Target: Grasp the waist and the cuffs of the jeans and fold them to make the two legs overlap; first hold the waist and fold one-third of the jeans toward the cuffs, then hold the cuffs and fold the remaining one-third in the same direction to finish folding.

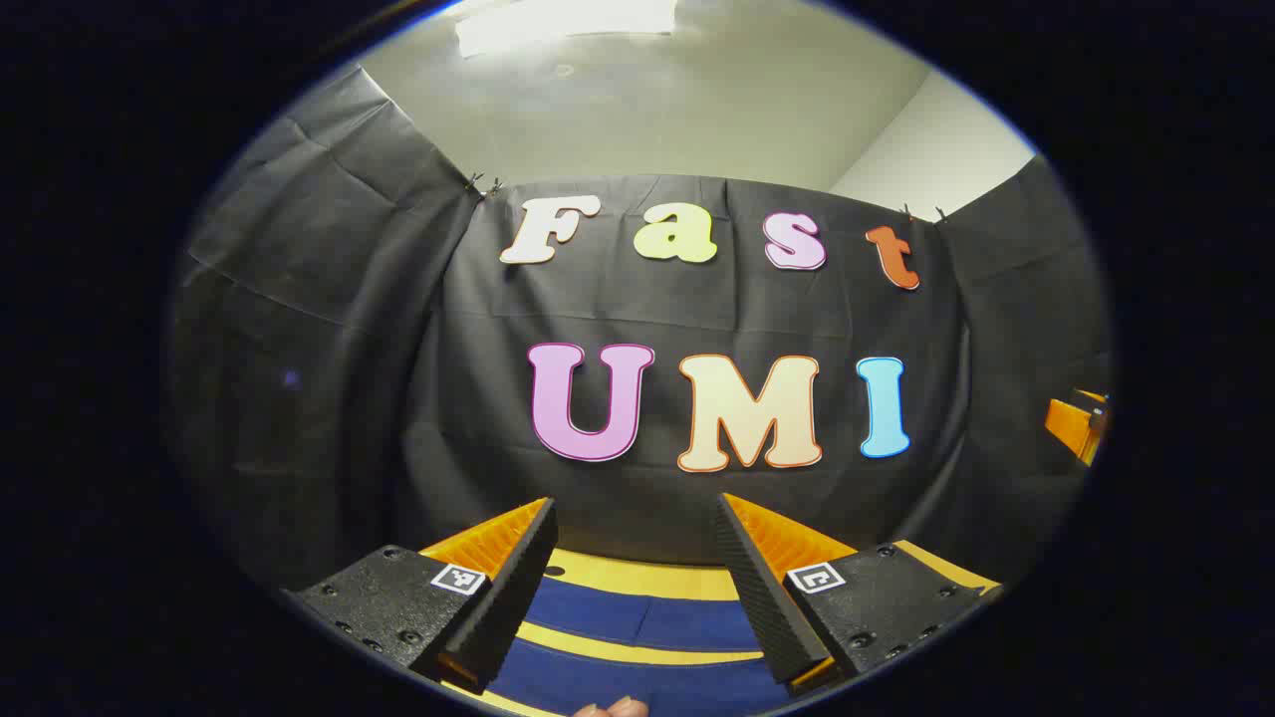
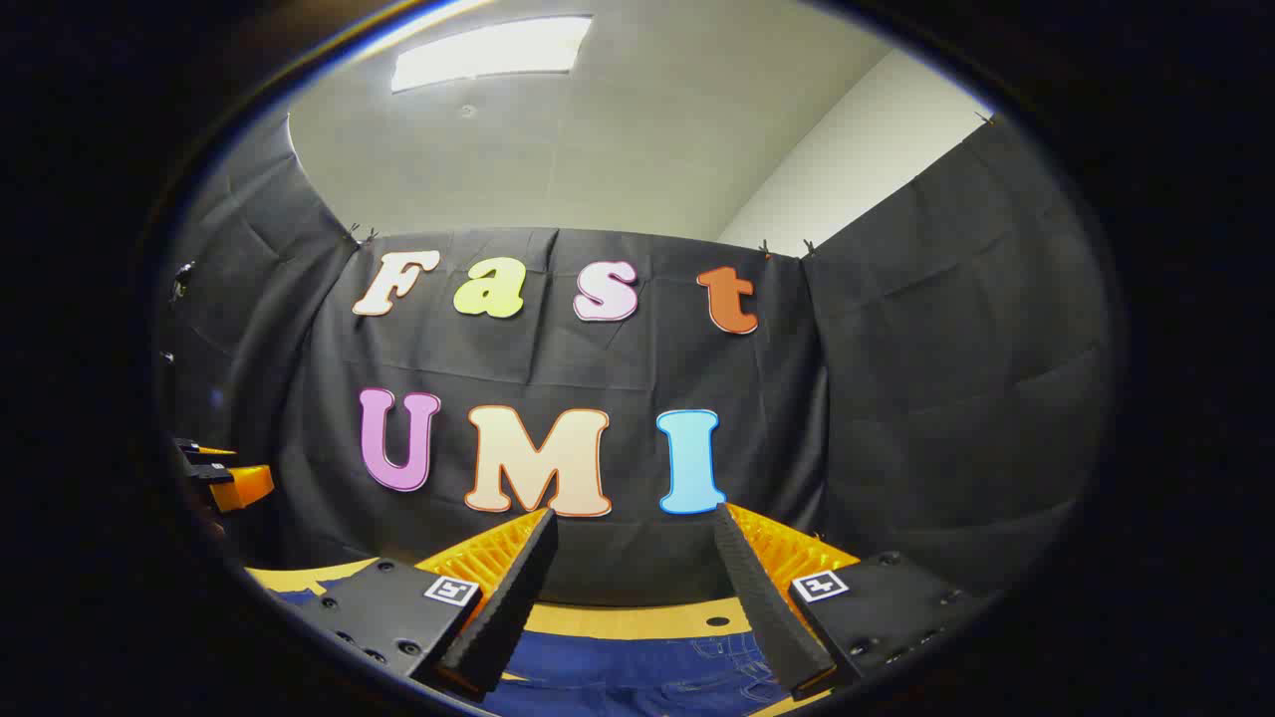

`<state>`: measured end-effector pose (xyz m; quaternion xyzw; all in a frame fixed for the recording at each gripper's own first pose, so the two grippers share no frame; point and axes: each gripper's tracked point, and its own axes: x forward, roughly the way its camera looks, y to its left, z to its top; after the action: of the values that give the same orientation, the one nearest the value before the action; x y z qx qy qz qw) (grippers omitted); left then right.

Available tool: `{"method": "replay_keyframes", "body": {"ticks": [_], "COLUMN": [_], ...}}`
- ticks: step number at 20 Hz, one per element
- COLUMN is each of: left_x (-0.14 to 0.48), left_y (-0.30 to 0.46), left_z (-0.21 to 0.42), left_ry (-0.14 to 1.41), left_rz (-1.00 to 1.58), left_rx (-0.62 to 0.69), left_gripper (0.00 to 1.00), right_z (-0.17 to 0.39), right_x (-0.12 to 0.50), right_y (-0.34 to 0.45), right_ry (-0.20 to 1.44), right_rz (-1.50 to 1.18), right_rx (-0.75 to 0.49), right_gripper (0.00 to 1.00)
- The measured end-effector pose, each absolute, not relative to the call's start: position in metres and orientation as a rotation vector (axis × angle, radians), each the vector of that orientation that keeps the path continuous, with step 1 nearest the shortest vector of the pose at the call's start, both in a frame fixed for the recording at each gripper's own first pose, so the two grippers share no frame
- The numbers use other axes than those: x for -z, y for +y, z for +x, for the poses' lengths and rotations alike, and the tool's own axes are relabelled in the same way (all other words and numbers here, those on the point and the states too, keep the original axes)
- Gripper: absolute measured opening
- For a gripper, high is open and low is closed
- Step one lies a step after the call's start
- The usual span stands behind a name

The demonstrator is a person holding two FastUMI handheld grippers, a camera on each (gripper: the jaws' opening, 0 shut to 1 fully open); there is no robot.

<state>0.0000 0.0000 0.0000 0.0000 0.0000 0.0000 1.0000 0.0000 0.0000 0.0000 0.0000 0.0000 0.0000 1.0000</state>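
While both point level at the booth wall, left gripper and right gripper hang spread wide, jeans at 6 o'clock below.

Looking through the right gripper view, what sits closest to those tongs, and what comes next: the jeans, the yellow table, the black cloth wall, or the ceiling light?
1. jeans, just below between the right tongs.
2. yellow table, its far edge past the jeans.
3. black cloth wall, straight ahead.
4. ceiling light, high up, left.
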Motion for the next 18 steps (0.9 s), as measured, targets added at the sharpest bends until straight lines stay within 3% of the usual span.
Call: {"method": "replay_keyframes", "body": {"ticks": [18], "left_x": [0.021], "left_y": [0.03], "left_z": [-0.013], "left_ry": [0.052], "left_rz": [0.112], "left_rx": [-0.011], "left_gripper": [0.93], "right_z": [0.004], "right_x": [0.024], "right_y": [0.007], "right_ry": [0.035], "right_rz": [0.009], "right_rx": [0.002], "right_gripper": [0.98]}}
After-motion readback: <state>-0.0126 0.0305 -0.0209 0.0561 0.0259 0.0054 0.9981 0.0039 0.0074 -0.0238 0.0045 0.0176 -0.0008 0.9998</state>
